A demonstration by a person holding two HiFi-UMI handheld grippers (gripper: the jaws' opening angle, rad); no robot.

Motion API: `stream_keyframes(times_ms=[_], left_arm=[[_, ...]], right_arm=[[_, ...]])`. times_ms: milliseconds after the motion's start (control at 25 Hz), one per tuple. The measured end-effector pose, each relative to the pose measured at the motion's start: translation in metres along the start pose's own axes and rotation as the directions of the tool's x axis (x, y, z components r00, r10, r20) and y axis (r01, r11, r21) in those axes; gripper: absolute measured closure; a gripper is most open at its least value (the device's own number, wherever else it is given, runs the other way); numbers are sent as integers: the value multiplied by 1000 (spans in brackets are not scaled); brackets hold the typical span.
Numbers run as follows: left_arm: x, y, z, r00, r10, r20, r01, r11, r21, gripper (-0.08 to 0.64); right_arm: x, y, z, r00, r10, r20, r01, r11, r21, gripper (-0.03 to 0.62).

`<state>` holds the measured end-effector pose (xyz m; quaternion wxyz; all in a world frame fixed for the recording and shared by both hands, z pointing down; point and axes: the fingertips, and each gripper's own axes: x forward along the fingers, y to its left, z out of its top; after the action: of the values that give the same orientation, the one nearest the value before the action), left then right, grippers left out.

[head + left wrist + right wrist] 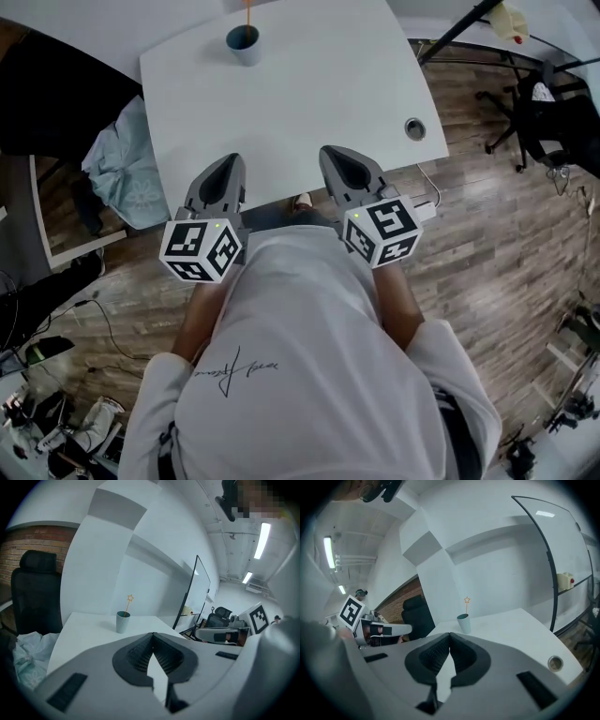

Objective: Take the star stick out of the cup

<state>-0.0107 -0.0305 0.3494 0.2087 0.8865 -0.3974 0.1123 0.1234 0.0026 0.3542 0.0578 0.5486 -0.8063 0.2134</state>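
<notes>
A teal cup [243,43] stands at the far edge of the white table [309,94], with an orange star stick [247,13] upright in it. In the left gripper view the cup [123,621] and the star stick [128,603] lie well ahead, slightly left. In the right gripper view the cup [463,623] and star stick [467,602] are ahead, near centre. My left gripper [230,161] and right gripper [335,153] hover side by side over the table's near edge, far from the cup. Both are shut and hold nothing.
A light blue cloth [127,169] is draped over something left of the table. A round cable hole [414,128] sits near the table's right edge. A black office chair [35,592] stands at the left, and a dark-framed board [190,597] beyond the table's right side.
</notes>
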Motion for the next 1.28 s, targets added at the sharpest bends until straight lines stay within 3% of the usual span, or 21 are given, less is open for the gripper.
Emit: stream_keyframes(times_ms=[320, 840, 1280], left_arm=[[2, 0, -12, 999, 32, -17, -33, 999, -32, 552], [17, 14, -21, 998, 34, -44, -38, 996, -77, 552], [42, 25, -7, 999, 27, -36, -30, 996, -88, 552]], right_arm=[[22, -7, 10, 999, 46, -11, -46, 999, -28, 583], [57, -18, 26, 998, 57, -25, -58, 997, -50, 583], [84, -28, 39, 997, 63, -43, -65, 997, -52, 583]])
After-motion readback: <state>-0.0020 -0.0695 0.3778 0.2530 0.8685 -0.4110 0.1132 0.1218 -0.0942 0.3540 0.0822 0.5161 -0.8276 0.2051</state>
